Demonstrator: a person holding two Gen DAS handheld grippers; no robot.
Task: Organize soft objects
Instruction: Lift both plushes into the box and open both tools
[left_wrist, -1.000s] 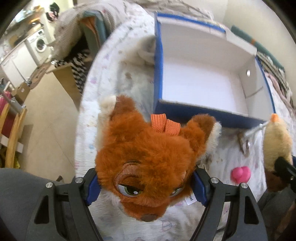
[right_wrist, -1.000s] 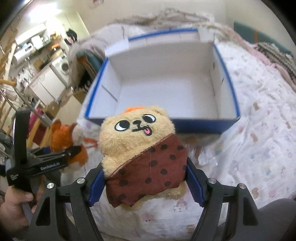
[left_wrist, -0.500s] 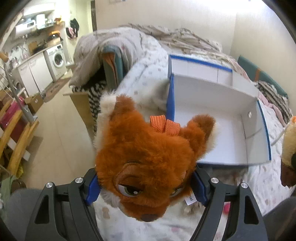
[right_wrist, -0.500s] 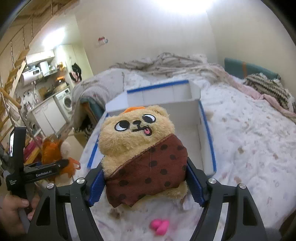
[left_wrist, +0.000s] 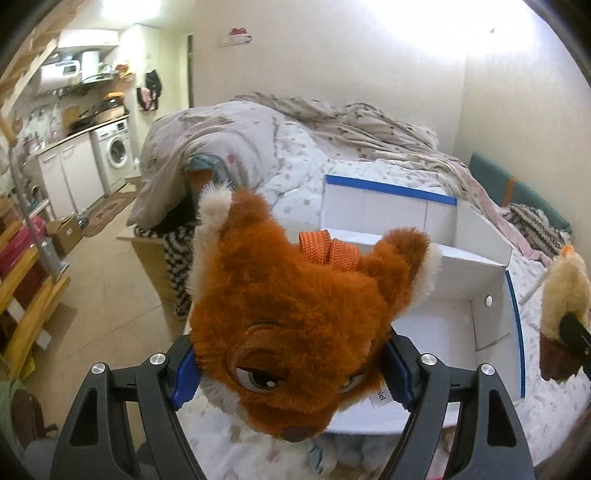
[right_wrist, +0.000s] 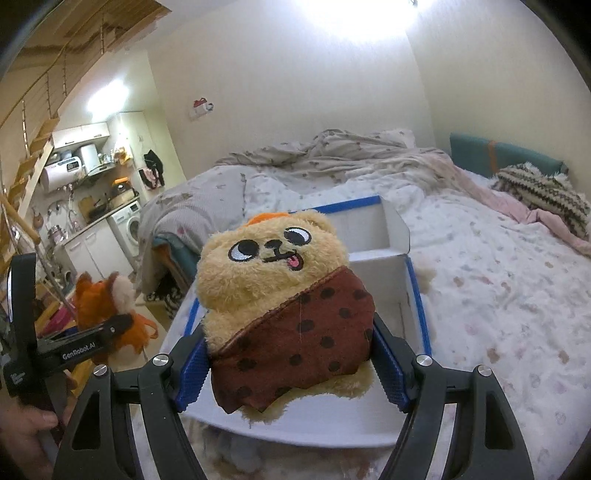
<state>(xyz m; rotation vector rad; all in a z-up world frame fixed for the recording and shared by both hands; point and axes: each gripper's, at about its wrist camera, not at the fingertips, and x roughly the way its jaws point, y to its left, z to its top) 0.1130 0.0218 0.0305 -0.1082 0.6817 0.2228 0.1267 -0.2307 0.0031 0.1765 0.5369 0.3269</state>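
Each gripper clenched a toy, the left gripper (left_wrist: 291, 369) a fox (left_wrist: 295, 325) and the right gripper (right_wrist: 288, 369) a bear (right_wrist: 280, 295), at frame centre; best lowered well inside the box (left_wrist: 461, 332) before release.

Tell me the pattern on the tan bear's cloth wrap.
Brown with dark polka dots on the wrap, clearest in the right wrist view.

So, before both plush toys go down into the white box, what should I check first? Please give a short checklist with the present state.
1. Left hand-held gripper shut on the orange fox plush: ok.
2. Right hand-held gripper shut on the tan bear plush: ok.
3. White box open on top: ok.
4. Visible box floor free of other things: ok; the rest is hidden behind the plushes.
5. Both plushes above the box opening: cannot tell.
6. The two grippers apart from each other: ok.
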